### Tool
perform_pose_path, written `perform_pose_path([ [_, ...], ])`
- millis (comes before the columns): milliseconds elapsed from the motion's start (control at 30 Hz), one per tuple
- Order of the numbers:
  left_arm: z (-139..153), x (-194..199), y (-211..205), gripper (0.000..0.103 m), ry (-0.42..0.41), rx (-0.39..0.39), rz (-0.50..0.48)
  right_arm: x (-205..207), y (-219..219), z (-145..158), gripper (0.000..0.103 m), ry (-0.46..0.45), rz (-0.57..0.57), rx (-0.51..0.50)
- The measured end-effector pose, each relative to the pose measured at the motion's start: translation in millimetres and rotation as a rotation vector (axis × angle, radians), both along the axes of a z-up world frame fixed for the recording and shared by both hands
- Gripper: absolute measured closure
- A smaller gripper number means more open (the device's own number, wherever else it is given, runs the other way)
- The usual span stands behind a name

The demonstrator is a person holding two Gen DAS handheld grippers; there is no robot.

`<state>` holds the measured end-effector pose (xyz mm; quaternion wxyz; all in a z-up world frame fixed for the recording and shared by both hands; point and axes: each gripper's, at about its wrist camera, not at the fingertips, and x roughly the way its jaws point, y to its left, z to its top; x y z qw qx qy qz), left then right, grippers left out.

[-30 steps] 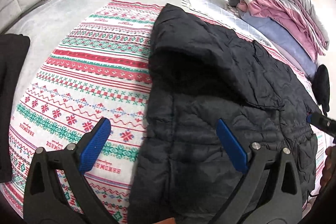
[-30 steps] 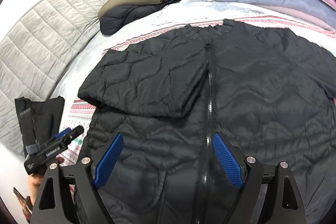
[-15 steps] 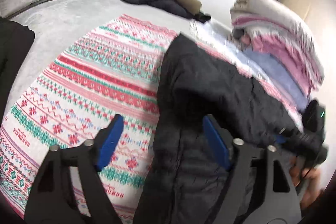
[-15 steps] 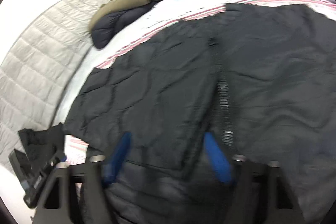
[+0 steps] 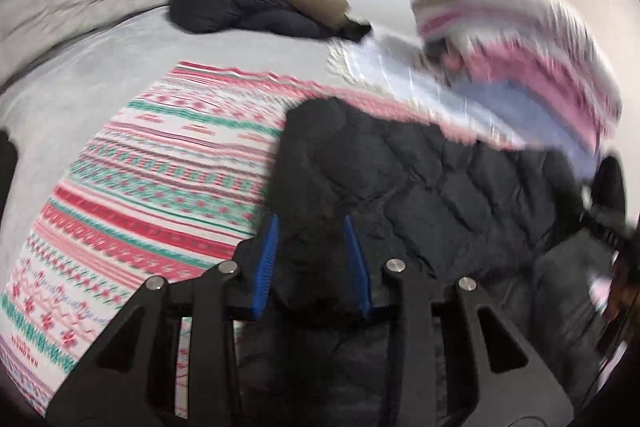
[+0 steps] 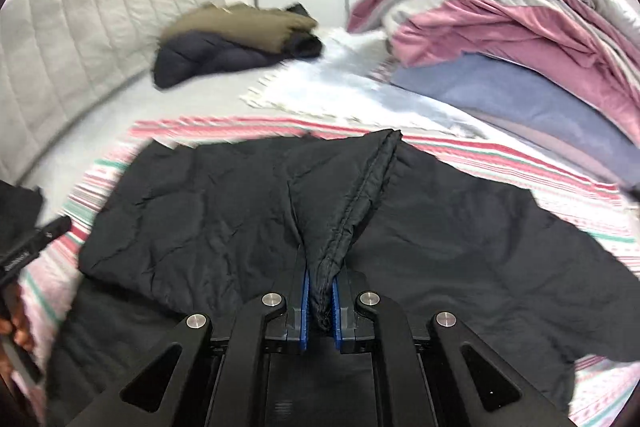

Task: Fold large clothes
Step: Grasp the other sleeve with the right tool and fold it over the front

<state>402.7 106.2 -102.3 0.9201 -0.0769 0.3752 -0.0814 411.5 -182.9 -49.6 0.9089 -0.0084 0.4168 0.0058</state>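
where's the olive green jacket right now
The olive green jacket lies at the far end of the bed, folded on top of a dark puffer jacket, beside the quilted headboard and left of the bedding pile.

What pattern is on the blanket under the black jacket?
Red, green and white Nordic-style stripes on the blanket, clearest in the left wrist view.

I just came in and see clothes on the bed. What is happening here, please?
A person is folding a black quilted jacket spread on a patterned blanket. The right hand-held gripper is shut on the jacket's zipper edge. The left hand-held gripper has closed around a bunch of fabric at the jacket's side. Other folded clothes lie behind.
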Motion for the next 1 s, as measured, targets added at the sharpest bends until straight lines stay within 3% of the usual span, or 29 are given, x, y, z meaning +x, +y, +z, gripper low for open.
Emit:
perform_pose_path([
  [200,-49.2,11.8,-19.3,0.067,0.146,0.099,-0.016,8.9,-31.9,-44.4,0.095,0.083,-0.055,-0.036],
  [300,-55.9,10.4,-18.1,0.067,0.142,0.098,-0.018,11.9,-38.2,-67.4,0.093,0.118,-0.054,-0.025],
  [433,-48.9,4.5,-16.3,0.064,0.146,0.099,-0.016,8.3,-38.1,-80.2,0.082,0.134,-0.089,-0.036],
  [500,-42.6,-2.4,-13.9,0.043,0.15,0.092,-0.011,4.0,-36.7,-76.5,0.076,0.14,-0.103,-0.034],
  [533,-38.5,-7.8,-12.2,0.035,0.142,0.085,-0.008,1.4,-38.9,-73.0,0.071,0.145,-0.105,-0.012],
  [567,-31.2,-17.2,-10.5,0.021,0.126,0.077,0.006,-4.0,-42.3,-68.6,0.061,0.148,-0.098,0.033],
  [600,-27.4,-22.4,-10.5,0.016,0.117,0.072,0.01,-7.4,-47.2,-64.6,0.054,0.147,-0.093,0.075],
  [633,-20.1,-31.7,-10.7,0.016,0.104,0.065,0.011,-13.3,-52.0,-59.8,0.039,0.141,-0.093,0.112],
  [667,-14.7,-37.9,-12.3,0.014,0.103,0.064,0.007,-20.9,-57.4,-52.9,0.031,0.126,-0.1,0.14],
  [767,-0.8,-57.4,-18.2,0.007,0.1,0.082,-0.002,-44.5,-70.9,-32.9,0.025,0.091,-0.115,0.16],
  [1000,26.6,-99.0,-36.8,0.004,0.084,0.078,-0.044,-99.1,-112.2,3.4,0.019,0.053,-0.161,0.138],
])
